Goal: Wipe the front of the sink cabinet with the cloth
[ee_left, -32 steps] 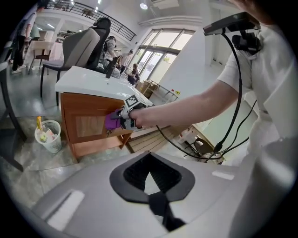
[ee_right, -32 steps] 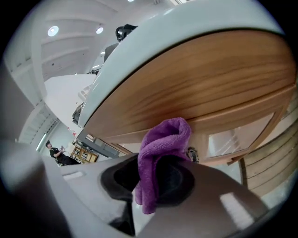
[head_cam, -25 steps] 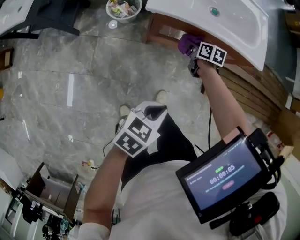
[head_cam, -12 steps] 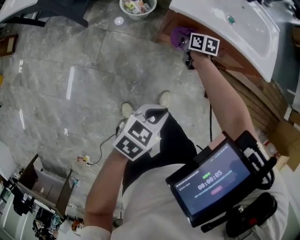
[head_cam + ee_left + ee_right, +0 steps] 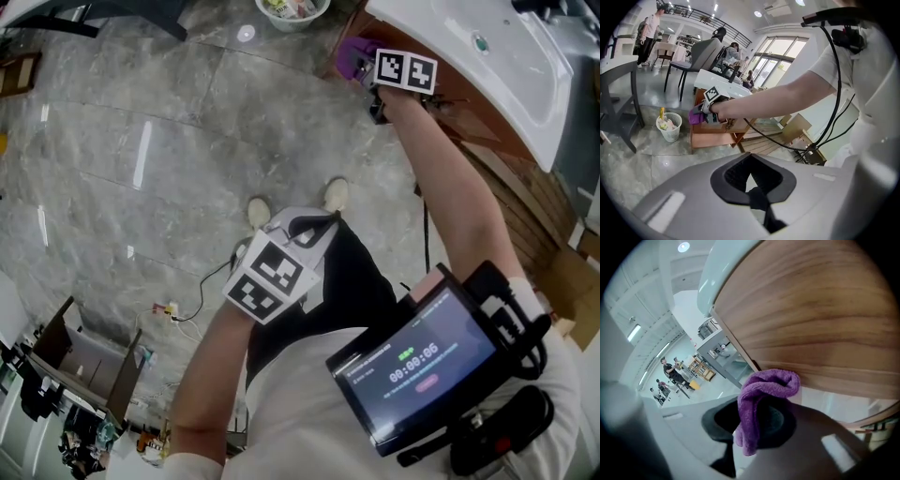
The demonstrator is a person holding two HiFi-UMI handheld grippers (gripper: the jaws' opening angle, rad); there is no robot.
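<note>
The purple cloth (image 5: 351, 54) is bunched in my right gripper (image 5: 367, 67), which is shut on it. In the right gripper view the cloth (image 5: 761, 397) presses against the wood-grain front of the sink cabinet (image 5: 825, 319), just under the white sink (image 5: 723, 275). The head view shows the cabinet (image 5: 459, 108) below the white sink (image 5: 506, 66) at the top right, and the cloth is near the cabinet's left end. My left gripper (image 5: 305, 228) hangs close to the person's body, far from the cabinet. Its jaws are shut on nothing in the left gripper view (image 5: 757, 197).
A white waste basket (image 5: 292, 7) stands on the marble floor left of the cabinet. A thin cable (image 5: 202, 286) lies on the floor near the person's feet. Wooden slats (image 5: 525, 211) and a cardboard box (image 5: 574, 272) are to the right of the cabinet.
My right gripper has slid the cloth leftward along the cabinet front, toward its left end. The left gripper has stayed by the body.
</note>
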